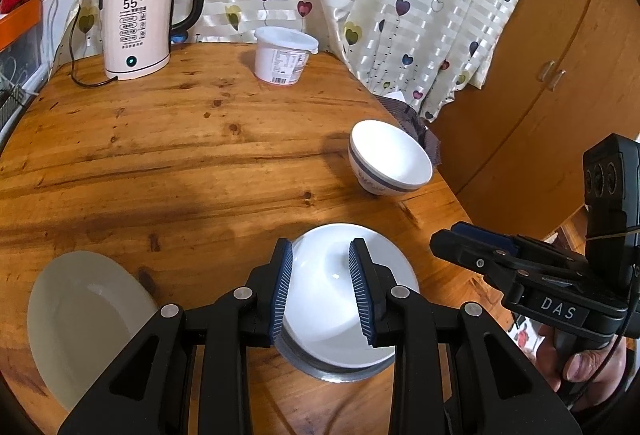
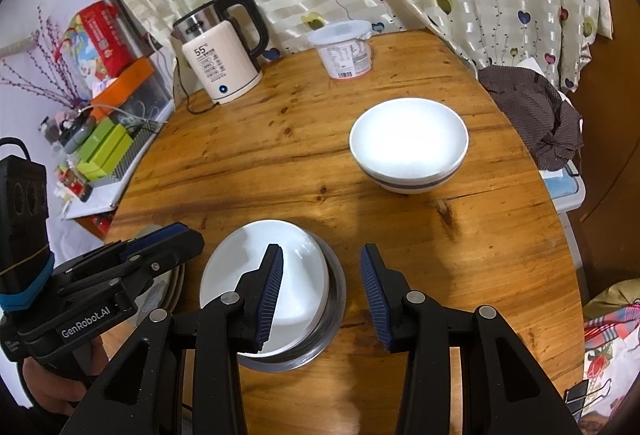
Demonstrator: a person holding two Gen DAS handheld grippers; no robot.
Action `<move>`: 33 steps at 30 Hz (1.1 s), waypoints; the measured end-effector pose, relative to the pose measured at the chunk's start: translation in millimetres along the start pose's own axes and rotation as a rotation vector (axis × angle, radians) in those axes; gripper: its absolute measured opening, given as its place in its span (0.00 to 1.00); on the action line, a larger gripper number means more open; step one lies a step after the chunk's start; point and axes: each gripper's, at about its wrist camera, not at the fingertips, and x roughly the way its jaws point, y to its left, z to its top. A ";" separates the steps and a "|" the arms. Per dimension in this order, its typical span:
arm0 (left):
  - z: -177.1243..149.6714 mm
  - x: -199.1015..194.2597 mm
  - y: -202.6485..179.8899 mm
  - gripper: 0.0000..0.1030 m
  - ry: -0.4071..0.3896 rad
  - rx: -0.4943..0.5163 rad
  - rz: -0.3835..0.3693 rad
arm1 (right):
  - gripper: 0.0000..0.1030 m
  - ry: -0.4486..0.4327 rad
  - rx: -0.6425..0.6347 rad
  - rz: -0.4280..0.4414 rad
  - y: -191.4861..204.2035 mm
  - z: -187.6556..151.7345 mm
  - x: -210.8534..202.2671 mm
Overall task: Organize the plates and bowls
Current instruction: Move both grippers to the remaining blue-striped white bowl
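Observation:
A white plate (image 1: 320,315) lies on a metal dish (image 1: 340,373) at the table's near edge; it also shows in the right wrist view (image 2: 248,267) on the metal dish (image 2: 336,311). My left gripper (image 1: 321,267) is open above this plate, holding nothing. A second white plate (image 1: 80,319) lies to the left. A white bowl with a blue band (image 1: 390,157) stands upright further right, also in the right wrist view (image 2: 408,143). My right gripper (image 2: 322,271) is open and empty, over the plate's right edge and the bare table.
An electric kettle (image 1: 138,23) and a white lidded tub (image 1: 284,53) stand at the back of the round wooden table (image 1: 180,155). A dark cloth (image 2: 532,115) lies off the table's right edge. A curtain hangs behind. Boxes (image 2: 104,151) crowd the left.

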 end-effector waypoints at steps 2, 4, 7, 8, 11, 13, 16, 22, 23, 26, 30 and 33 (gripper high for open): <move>2.6 1.6 -1.6 0.30 0.002 0.008 -0.002 | 0.40 -0.004 0.002 -0.003 -1.8 1.6 -0.6; 5.3 3.2 -4.5 0.30 0.002 0.016 -0.003 | 0.41 -0.006 0.004 -0.005 -4.3 3.4 -0.8; 8.2 5.6 -7.5 0.30 0.002 0.022 -0.008 | 0.41 -0.008 0.009 -0.009 -8.3 4.1 -1.0; 9.2 6.6 -8.5 0.30 0.003 0.024 -0.011 | 0.41 -0.008 0.010 -0.010 -9.7 4.8 -1.0; 12.3 9.5 -12.0 0.30 0.005 0.030 -0.017 | 0.42 -0.012 0.014 -0.012 -13.0 5.7 -1.6; 15.0 10.7 -14.1 0.30 0.006 0.034 -0.020 | 0.42 -0.013 0.015 -0.014 -15.0 6.8 -1.7; 20.0 13.5 -16.3 0.30 0.012 0.033 -0.032 | 0.42 -0.017 0.020 -0.018 -18.8 8.3 -1.9; 31.9 21.8 -20.4 0.30 0.022 0.040 -0.036 | 0.42 -0.028 0.033 -0.028 -27.5 13.1 -2.4; 34.8 24.4 -21.1 0.30 0.024 0.041 -0.035 | 0.42 -0.031 0.036 -0.030 -29.4 14.2 -2.4; 41.7 31.2 -23.6 0.30 0.030 0.045 -0.035 | 0.42 -0.041 0.046 -0.043 -37.3 18.4 -2.9; 51.6 42.4 -29.8 0.30 0.046 0.057 -0.048 | 0.42 -0.050 0.063 -0.059 -49.1 24.3 -1.9; 58.4 53.7 -33.5 0.30 0.067 0.064 -0.059 | 0.42 -0.052 0.079 -0.067 -58.4 28.3 1.2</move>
